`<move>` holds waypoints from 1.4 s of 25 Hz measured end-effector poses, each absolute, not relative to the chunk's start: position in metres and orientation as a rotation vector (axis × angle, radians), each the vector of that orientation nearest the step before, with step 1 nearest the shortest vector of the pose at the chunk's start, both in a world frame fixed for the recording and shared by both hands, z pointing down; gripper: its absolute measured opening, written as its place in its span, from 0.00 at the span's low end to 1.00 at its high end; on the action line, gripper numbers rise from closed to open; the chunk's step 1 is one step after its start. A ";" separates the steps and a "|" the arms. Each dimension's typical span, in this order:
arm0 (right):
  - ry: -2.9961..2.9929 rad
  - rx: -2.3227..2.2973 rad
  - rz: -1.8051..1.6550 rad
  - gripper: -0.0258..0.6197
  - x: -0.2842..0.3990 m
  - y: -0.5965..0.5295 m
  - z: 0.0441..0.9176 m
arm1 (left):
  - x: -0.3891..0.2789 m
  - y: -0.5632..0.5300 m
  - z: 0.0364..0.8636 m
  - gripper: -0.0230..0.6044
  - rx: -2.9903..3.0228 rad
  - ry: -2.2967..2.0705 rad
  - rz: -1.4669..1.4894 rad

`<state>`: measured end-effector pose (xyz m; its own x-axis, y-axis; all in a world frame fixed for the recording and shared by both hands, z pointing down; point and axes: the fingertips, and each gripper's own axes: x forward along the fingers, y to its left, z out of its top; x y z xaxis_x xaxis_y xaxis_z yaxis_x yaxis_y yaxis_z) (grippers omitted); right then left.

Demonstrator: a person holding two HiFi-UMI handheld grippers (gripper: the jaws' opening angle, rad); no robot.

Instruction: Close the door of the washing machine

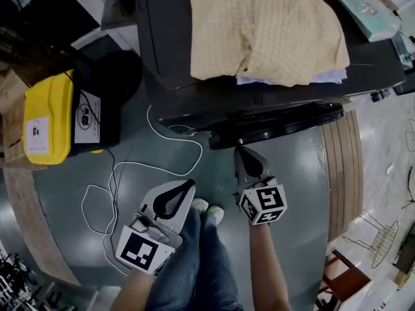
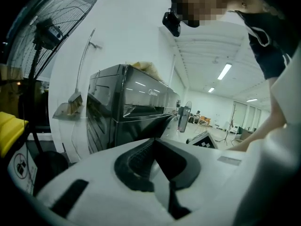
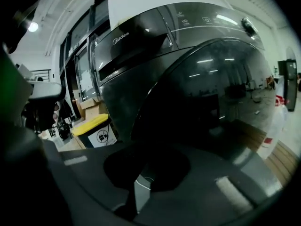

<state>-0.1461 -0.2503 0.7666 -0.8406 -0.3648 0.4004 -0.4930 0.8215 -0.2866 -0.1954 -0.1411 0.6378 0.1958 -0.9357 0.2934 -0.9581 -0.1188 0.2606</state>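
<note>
The dark washing machine (image 1: 168, 50) stands at the top of the head view, its round dark door (image 1: 279, 123) lying against the front; I cannot tell whether it is latched. My right gripper (image 1: 238, 150) is shut with nothing in it, its tips just short of the door's left part. In the right gripper view the glossy door (image 3: 211, 98) fills the picture beyond the shut right gripper (image 3: 146, 147). My left gripper (image 1: 191, 184) is lower left, shut and empty, well back from the machine. The left gripper view has the machine (image 2: 127, 112) from its side, past the left gripper (image 2: 154, 140).
Folded beige cloth (image 1: 266, 24) lies on top of the machine. A yellow-lidded bin (image 1: 45, 118) stands at the left, with a white cable (image 1: 130, 167) looping over the grey floor. The person's shoes (image 1: 207, 209) are between the grippers. A wooden floor strip (image 1: 343, 173) runs at the right.
</note>
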 end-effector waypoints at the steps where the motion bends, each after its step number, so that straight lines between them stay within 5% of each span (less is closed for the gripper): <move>1: -2.680 0.667 0.564 0.06 -0.146 -0.251 0.767 | -0.198 -0.141 0.638 0.04 2.089 -1.775 0.080; 14: -2.704 0.807 0.657 0.06 -0.123 -0.255 0.734 | -0.192 -0.156 0.609 0.04 2.159 -1.767 0.105; 35: -2.899 1.632 -0.133 0.06 0.128 -0.299 0.218 | -0.042 -0.275 0.220 0.04 2.845 -1.650 -0.051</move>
